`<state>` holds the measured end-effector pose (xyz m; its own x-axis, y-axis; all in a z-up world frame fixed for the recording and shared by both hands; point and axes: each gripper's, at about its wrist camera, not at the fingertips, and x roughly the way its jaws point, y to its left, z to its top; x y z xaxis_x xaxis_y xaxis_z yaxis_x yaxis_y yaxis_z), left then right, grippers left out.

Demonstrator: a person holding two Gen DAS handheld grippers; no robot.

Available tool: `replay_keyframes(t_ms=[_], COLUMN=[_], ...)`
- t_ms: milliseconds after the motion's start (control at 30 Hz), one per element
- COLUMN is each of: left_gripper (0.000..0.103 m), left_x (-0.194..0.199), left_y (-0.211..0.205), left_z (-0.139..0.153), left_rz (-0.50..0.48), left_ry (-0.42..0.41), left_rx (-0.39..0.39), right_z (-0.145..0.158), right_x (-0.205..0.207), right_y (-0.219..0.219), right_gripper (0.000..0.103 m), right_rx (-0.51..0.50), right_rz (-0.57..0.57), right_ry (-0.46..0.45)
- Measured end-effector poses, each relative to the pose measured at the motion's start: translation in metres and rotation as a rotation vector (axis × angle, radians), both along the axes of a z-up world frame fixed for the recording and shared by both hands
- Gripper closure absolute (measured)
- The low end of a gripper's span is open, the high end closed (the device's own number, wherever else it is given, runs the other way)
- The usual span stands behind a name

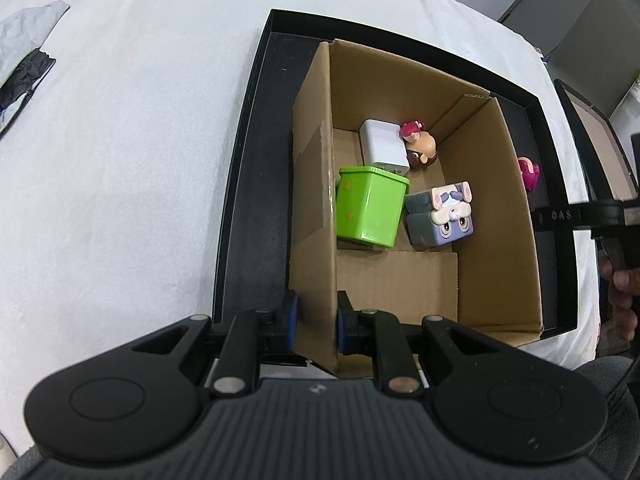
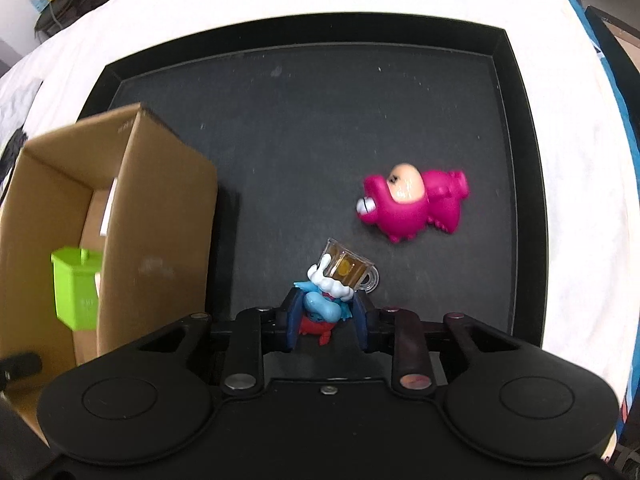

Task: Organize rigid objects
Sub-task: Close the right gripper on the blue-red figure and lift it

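Over black tray [image 2: 520, 128]: right claw [image 2: 326, 320] clamped on blue figurine [image 2: 320, 310]; left claw [image 1: 316, 320] pinching cardboard box [image 1: 316, 216] wall, pink dino [image 2: 412, 204] nearby.

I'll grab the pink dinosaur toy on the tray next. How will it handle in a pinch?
The pink dinosaur toy looks like hard glossy plastic, so probably stiff and light but somewhat slippery. Its rounded, lumpy body may twist between flat pads. Lying on its side on the black tray, it seems unlikely to roll.

Blue figurine with beer mug [image 2: 332, 280] clamped in right tool [image 2: 327, 316], pink dinosaur [image 2: 412, 204] on its side
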<state>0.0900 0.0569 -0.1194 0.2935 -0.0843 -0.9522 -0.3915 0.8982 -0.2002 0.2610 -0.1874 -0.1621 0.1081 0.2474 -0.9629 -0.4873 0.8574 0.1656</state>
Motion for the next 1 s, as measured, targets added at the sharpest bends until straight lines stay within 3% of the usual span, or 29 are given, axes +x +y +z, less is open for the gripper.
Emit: replay_keyframes(t_ms=[533, 1000], left_gripper=[0.086, 0.086], left_x=[0.001, 0.002], left_y=[-0.005, -0.005], left_z=[0.0, -0.001], left_rz=[0.006, 0.009], left_ry=[0.02, 0.022], left_rx=[0.017, 0.017], right_z=[-0.002, -0.004], right_x=[-0.016, -0.003], right_y=[-0.017, -0.013], right_gripper=[0.076, 0.074], right_rx=[-0.002, 0.022], right_rz=[0.074, 0.033], right_ry=[0.025, 0.046])
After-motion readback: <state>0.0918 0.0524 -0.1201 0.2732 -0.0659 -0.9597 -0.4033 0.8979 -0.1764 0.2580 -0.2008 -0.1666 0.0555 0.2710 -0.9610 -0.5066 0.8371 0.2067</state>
